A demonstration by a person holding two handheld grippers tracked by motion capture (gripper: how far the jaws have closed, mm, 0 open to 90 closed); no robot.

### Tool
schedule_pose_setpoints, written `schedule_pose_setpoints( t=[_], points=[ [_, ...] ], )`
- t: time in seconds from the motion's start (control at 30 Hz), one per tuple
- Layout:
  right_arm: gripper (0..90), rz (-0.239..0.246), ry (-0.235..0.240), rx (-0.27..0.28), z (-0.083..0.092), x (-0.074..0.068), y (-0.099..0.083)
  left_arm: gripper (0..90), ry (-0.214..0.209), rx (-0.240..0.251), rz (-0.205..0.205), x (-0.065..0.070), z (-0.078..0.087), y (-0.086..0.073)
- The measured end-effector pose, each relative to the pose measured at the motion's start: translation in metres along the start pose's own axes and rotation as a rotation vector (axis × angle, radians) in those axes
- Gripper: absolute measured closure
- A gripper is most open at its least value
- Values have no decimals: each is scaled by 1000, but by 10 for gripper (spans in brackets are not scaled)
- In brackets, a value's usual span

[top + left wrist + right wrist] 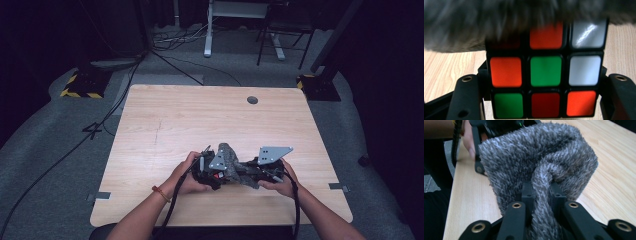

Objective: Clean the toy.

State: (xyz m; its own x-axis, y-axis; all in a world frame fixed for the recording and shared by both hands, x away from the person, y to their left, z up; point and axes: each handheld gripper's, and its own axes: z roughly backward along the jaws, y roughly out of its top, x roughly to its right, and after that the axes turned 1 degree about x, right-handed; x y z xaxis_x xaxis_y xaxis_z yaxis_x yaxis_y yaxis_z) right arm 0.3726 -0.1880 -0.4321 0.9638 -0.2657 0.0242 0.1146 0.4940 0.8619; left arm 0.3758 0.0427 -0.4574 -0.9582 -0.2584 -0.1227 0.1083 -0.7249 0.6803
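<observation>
A: What step was in hand?

B: A wiping step, by judgement. The left gripper [220, 176] held a puzzle cube [545, 71] between its jaws, both pressed to the cube's sides, as the left gripper view showed. The right gripper [541, 195] was clamped on a pinched fold of a grey fuzzy cloth [539, 157], the rest of which draped over the cube.

A: Where did the cube lie relative to each tool?

B: Squarely between the left jaws, one face turned to that gripper's camera; the face's top row was partly covered by the cloth [499, 22]. From the right gripper, the cube sat just beyond the cloth, hidden behind it; the left gripper's black frame [477, 150] showed past the cloth's far edge.

A: And in the high view?

B: Both grippers met near the table's [165, 120] near edge, the cloth [231, 159] bunched between them. The right gripper [252, 172] lay close beside the left.

A: What did the next move call for?

B: Probably a drag of the cloth across the covered face while the left grip stayed firm. The cloth fold was thick and soft, so the clamp had to hold; a loose left grip could have let the cube twist or slip.
</observation>
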Motion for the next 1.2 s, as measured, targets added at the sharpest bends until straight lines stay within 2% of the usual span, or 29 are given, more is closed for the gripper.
schedule_pose_setpoints(
  t=[0.07,0.17,0.37,0.5,0.6,0.73,0.8,0.9,0.97,1.07,1.2],
  points=[
    [789,6,7,17,0,-2,2,330,10,-4,-7,1,-2,1],
    [789,26,-22,-8,-2,-3,5,332,15,0,2,0,-1,0],
    [790,23,-98,-108,-3,5,-2,335,14,23,-5,0,6,0],
    [790,-4,-102,-163,-4,11,-10,335,11,44,17,-4,13,-1],
    [790,1,-89,-139,-3,8,-9,335,22,45,28,-5,15,-2],
    [790,44,-81,-97,1,-3,1,335,25,35,30,-5,13,-2],
    [789,47,-67,-73,1,-8,6,335,18,23,22,-4,9,-1],
    [789,67,-95,-57,-1,-13,13,335,6,17,21,-1,5,1],
    [789,64,-107,-45,-1,-12,15,335,6,16,11,0,4,2],
    [789,50,-140,-56,-3,-5,14,335,1,10,-2,2,3,4],
    [789,13,-134,-112,-6,6,3,336,-2,11,-6,2,8,4]
  ],
)
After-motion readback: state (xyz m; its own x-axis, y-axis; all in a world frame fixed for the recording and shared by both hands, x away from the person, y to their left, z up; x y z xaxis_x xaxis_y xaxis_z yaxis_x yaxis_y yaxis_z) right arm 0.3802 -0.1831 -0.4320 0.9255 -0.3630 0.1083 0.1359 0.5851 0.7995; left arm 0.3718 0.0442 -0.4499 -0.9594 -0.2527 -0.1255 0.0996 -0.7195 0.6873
